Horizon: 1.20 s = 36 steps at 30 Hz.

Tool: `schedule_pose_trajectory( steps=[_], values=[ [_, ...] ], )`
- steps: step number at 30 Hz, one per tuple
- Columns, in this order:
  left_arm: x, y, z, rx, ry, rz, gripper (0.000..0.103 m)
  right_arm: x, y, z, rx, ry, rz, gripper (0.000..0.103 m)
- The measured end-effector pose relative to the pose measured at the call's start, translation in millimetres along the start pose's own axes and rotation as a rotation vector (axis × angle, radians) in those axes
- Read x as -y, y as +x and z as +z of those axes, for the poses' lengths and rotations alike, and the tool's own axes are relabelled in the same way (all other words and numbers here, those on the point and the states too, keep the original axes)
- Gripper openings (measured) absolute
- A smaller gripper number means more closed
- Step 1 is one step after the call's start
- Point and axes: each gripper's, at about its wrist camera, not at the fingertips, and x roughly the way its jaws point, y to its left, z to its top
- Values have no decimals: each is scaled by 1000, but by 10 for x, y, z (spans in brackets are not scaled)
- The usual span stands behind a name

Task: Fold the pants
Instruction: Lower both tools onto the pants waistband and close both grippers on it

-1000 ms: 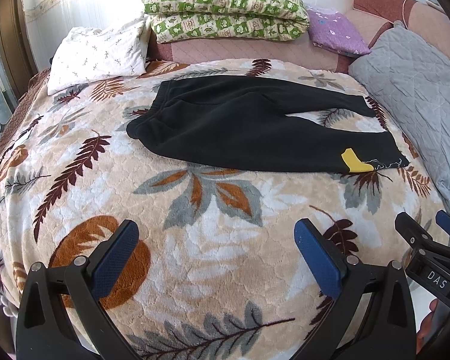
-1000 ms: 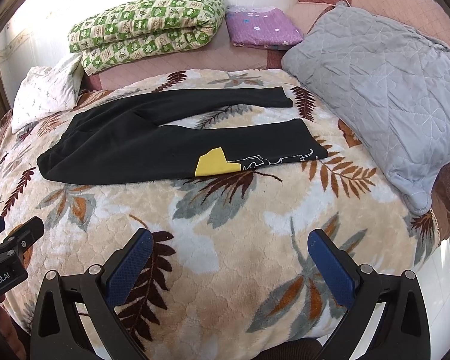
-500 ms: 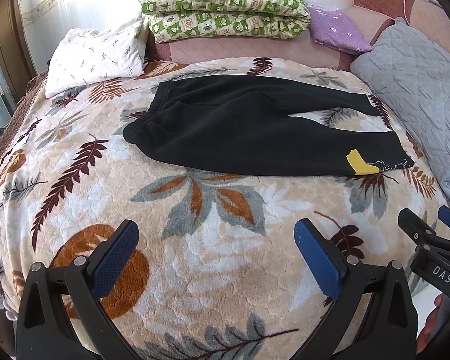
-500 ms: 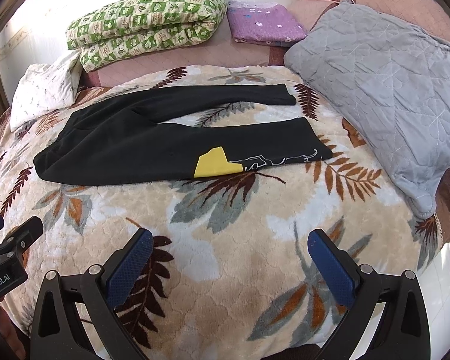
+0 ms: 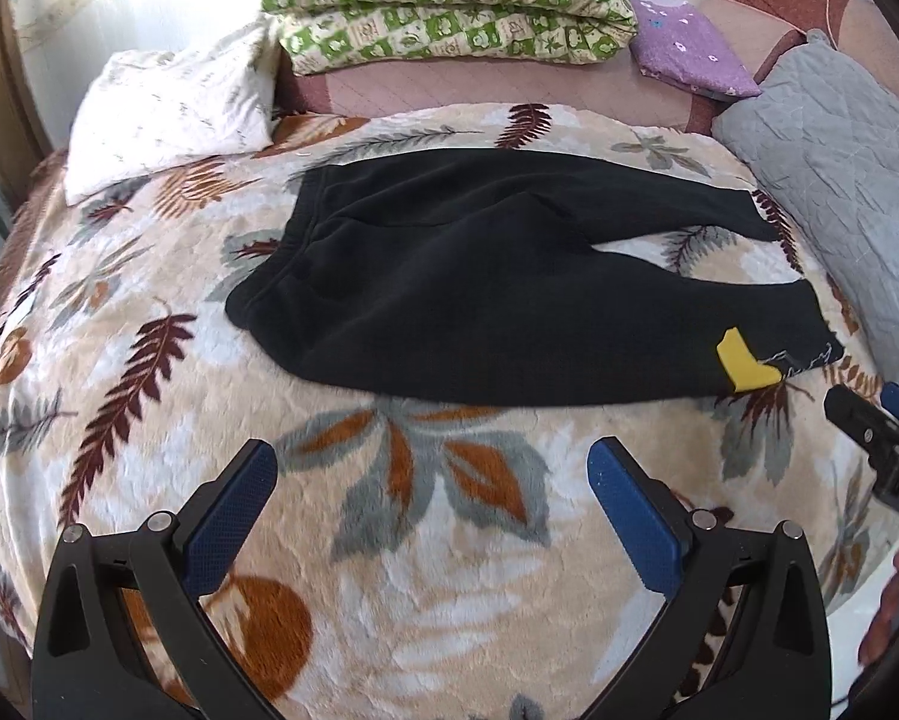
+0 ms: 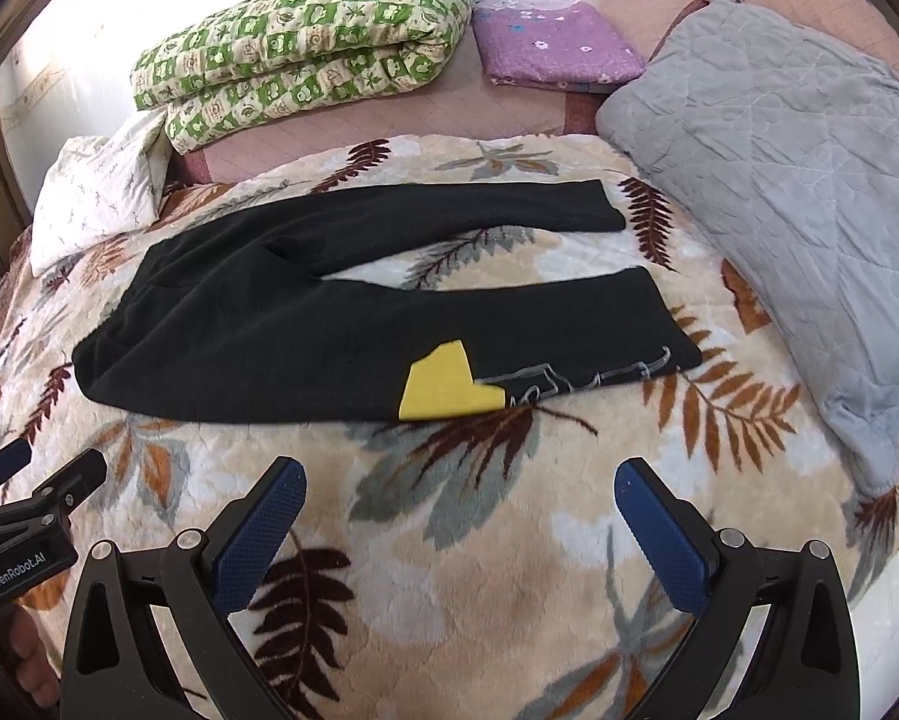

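Note:
Black pants [image 5: 479, 288] lie flat on the leaf-patterned blanket [image 5: 419, 570], waistband to the left, both legs spread to the right. They also show in the right wrist view [image 6: 305, 336]. The near leg carries a yellow patch [image 6: 443, 387] and white lettering near its cuff. My left gripper [image 5: 431, 498] is open and empty, above the blanket in front of the near leg. My right gripper [image 6: 458, 507] is open and empty, in front of the yellow patch. Neither touches the pants.
A green checked quilt [image 6: 305, 42], a purple folded cloth [image 6: 551, 48] and a white pillow [image 5: 167, 114] lie at the back. A grey quilted cushion [image 6: 797, 180] lies right of the leg cuffs. The bed's edge drops off at the right.
Both grippers have moved forward toward the pants, which look larger and nearer now. Both stay open and the pants have not moved.

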Motion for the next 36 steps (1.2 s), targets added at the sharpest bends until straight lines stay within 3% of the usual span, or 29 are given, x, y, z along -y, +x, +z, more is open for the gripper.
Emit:
schedule_pose_trajectory(
  steps=[5, 11, 14, 19, 23, 30, 36],
  values=[
    [-232, 127, 623, -73, -5, -76, 103, 301, 87, 475, 9, -3, 34, 103],
    [-643, 570, 1442, -149, -53, -32, 103, 879, 482, 1270, -13, 36, 22, 102],
    [-884, 926, 1705, -230, -120, -65, 103, 1111, 785, 1586, -41, 74, 11, 101],
    [-1218, 1584, 1902, -377, -270, -126, 103, 1342, 1226, 1885, -66, 119, -13, 101],
    [-1351, 1854, 1978, -396, -350, -172, 103, 1409, 1516, 1998, -86, 130, -30, 101],
    [-1279, 2039, 2128, -412, -297, -254, 103, 1495, 1844, 2150, -103, 151, -38, 101],
    [-1220, 2095, 2150, -442, -260, -301, 103, 1662, 2078, 2335, -146, 193, 48, 101]
  ],
)
